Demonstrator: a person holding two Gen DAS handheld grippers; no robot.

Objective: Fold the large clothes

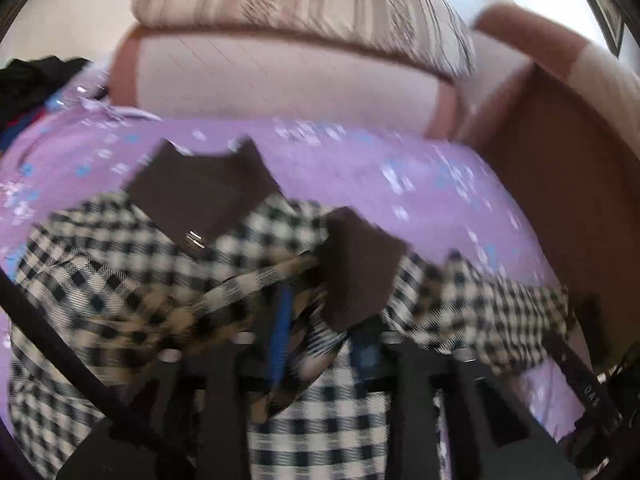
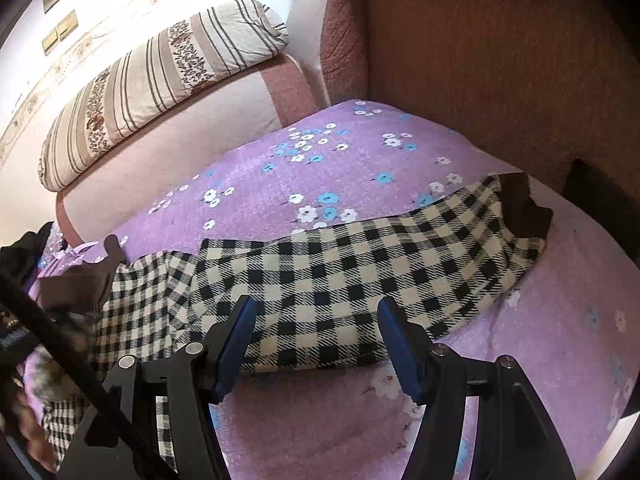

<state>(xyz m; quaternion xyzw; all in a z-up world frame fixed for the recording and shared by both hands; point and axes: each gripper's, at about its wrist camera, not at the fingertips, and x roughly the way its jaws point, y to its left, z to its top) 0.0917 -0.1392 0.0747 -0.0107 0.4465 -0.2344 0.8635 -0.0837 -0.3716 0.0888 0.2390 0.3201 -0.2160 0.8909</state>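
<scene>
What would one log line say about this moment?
task: fold checked coat | surface: purple flowered sheet | right gripper: jaws open over sleeve, nothing held | left gripper: blurred, jaws around coat fabric, grip unclear

No text can be read (strap lettering is too blurred).

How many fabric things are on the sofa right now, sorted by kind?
Checked coat, brown collar and cuffs: 1
Striped pillow: 1
Purple flowered cover: 1
Dark clothes pile at the far end, individual pieces not separable: 1
Total: 4
</scene>
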